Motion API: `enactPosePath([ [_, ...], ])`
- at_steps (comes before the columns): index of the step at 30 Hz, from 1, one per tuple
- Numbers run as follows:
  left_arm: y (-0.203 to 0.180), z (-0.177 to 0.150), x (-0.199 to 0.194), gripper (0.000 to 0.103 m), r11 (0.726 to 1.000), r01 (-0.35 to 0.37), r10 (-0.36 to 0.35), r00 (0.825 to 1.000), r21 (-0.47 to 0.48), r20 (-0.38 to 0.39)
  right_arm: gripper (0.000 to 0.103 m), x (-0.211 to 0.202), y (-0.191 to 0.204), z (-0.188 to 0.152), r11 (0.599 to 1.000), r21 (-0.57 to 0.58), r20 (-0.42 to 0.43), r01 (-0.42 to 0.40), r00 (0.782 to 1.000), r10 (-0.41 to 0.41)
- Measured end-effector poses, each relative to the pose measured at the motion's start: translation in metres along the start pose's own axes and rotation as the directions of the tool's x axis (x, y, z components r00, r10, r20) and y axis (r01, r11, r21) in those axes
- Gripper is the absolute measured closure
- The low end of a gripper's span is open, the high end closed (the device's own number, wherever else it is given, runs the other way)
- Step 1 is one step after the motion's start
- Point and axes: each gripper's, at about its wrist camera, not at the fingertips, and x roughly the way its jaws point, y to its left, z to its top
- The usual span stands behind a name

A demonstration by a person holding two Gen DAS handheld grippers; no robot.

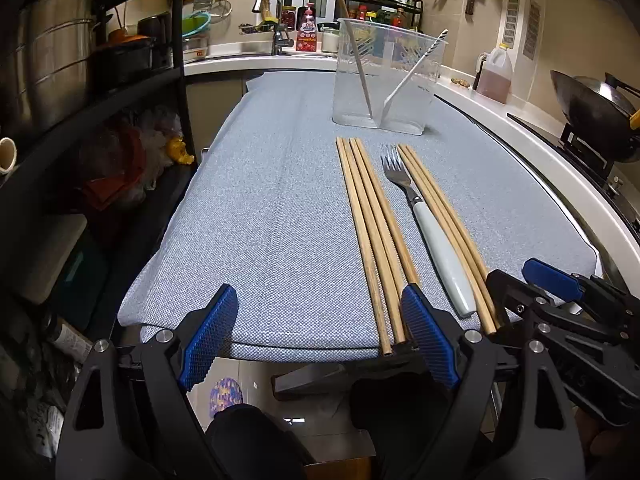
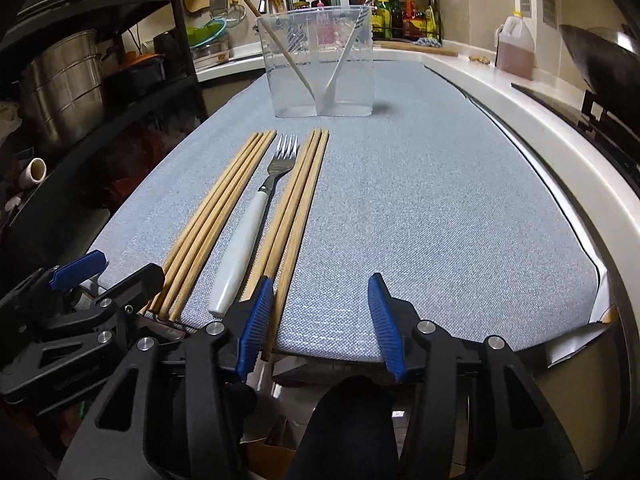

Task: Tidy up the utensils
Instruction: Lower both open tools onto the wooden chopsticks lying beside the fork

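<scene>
On the blue-grey mat point(image 1: 260, 200) lie a left bundle of wooden chopsticks point(image 1: 372, 224) point(image 2: 216, 216), a white-handled fork point(image 1: 436, 248) point(image 2: 244, 240) and a right bundle of chopsticks point(image 1: 426, 180) point(image 2: 304, 200). Behind them stands a clear container point(image 1: 400, 112) point(image 2: 352, 80) holding one chopstick and a white-handled utensil. My left gripper point(image 1: 320, 300) point(image 2: 124, 268) is open at the mat's front edge, with the left bundle's near ends just inside its right finger. My right gripper point(image 2: 320, 284) point(image 1: 516, 276) is open too, its left finger against the right bundle's near ends.
A dark rack with steel pots point(image 1: 60, 52) stands along the left side. To the right are a white counter with an oil jug point(image 1: 494, 76) and a wok point(image 1: 592, 104) on a stove. A sink with a faucet point(image 1: 276, 20) is at the back.
</scene>
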Motion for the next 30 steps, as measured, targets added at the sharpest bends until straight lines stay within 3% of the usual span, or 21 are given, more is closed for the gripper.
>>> enactPosePath([
  [13, 0.003, 0.000, 0.001, 0.022, 1.000, 0.004, -0.004, 1.000, -0.011, 0.011, 0.053, 0.003, 0.002, 0.000, 0.999, -0.041, 0.035, 0.033, 0.999, -0.032],
  [17, 0.001, -0.001, 0.004, 0.022, 0.999, -0.045, 0.045, 0.999, 0.014, 0.014, 0.053, 0.003, 0.002, -0.001, 0.999, -0.040, 0.037, 0.034, 0.999, -0.033],
  [24, -0.003, 0.000, 0.007, 0.022, 0.997, -0.059, 0.057, 0.998, 0.048, 0.035, 0.054, 0.004, 0.001, -0.003, 0.998, -0.050, 0.063, 0.036, 0.997, -0.033],
  [28, -0.008, 0.000, 0.008, 0.045, 0.997, -0.036, 0.030, 0.997, 0.075, 0.075, 0.054, 0.004, 0.001, -0.010, 0.997, -0.071, 0.131, 0.031, 0.991, -0.022],
  [30, -0.012, -0.003, 0.008, 0.056, 0.994, -0.022, 0.011, 0.994, 0.104, 0.106, 0.060, 0.004, 0.003, -0.015, 0.996, -0.087, 0.175, 0.022, 0.985, -0.006],
])
